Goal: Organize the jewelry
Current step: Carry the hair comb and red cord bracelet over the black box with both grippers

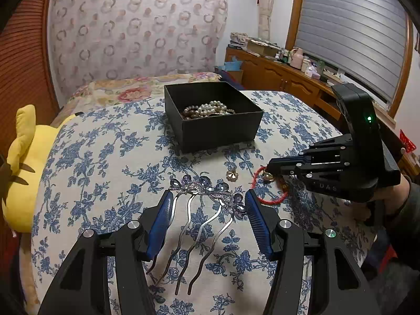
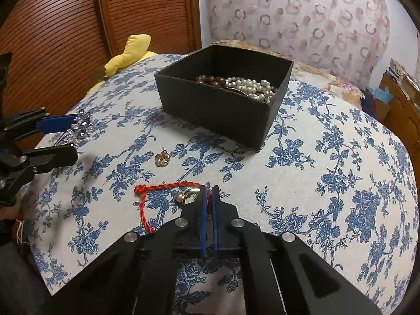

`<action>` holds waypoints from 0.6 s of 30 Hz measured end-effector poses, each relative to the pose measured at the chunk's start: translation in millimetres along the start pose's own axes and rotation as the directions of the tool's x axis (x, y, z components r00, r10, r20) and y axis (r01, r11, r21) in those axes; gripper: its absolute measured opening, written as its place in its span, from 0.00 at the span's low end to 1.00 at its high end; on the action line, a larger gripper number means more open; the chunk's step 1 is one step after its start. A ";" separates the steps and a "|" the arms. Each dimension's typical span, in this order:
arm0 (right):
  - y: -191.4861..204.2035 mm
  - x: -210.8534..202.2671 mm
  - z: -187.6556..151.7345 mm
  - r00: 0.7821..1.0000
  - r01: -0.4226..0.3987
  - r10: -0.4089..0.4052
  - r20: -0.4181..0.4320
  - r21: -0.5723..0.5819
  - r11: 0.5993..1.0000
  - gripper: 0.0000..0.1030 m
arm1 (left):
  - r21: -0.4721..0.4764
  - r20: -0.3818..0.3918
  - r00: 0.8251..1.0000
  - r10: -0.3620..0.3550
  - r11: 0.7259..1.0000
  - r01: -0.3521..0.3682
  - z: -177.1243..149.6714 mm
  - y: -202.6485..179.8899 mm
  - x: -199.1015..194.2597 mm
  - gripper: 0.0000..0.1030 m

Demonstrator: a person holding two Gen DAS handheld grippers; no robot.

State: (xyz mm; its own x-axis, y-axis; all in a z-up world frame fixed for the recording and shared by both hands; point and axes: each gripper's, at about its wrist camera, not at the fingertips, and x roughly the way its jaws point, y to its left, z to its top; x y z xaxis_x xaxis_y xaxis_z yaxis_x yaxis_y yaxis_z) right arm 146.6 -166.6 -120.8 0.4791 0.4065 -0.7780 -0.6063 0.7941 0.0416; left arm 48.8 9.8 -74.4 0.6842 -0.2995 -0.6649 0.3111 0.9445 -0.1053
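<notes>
A silver hair comb with purple crystals [image 1: 202, 204] lies on the floral cloth between the open jaws of my left gripper [image 1: 208, 202]; the fingers stand on either side of it, apart from it. The comb's crystals also show in the right wrist view [image 2: 81, 128]. My right gripper [image 2: 209, 191] is shut on a red cord bracelet with gold bells [image 2: 168, 187], down at the cloth; it also shows in the left wrist view [image 1: 265, 183]. A small gold flower piece [image 1: 232, 176] [image 2: 161, 158] lies loose between them. A black box [image 1: 183, 128] [image 2: 210, 107] holds pearl and brown bead strands.
The blue floral cloth [image 2: 315, 183] covers a rounded surface. A yellow plush toy [image 1: 21, 162] lies at its left edge. A wooden sideboard with clutter [image 1: 288, 71] stands at the right under a shuttered window. A slatted wooden door [image 2: 65, 26] is behind.
</notes>
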 end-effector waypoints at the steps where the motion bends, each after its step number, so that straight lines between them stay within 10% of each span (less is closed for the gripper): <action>1: -0.2 -1.8 -0.1 1.000 -0.002 0.002 0.010 0.000 1.000 0.04 | -0.001 0.000 1.000 0.000 1.000 0.000 0.0 0.0 0.0 0.52; 18: 3.8 -64.8 33.3 0.977 0.001 0.008 0.215 -0.042 0.999 0.03 | 0.006 0.027 1.000 0.000 1.000 0.000 16.9 -1.8 0.4 0.52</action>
State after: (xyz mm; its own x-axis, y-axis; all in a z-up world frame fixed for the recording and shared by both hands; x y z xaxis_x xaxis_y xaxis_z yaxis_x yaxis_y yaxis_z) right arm 134.4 -174.9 -49.4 0.5996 0.5001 -0.6248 -0.6316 0.7752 0.0143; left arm 59.7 5.7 -62.0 0.7022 -0.3028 -0.6444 0.3147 0.9438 -0.1006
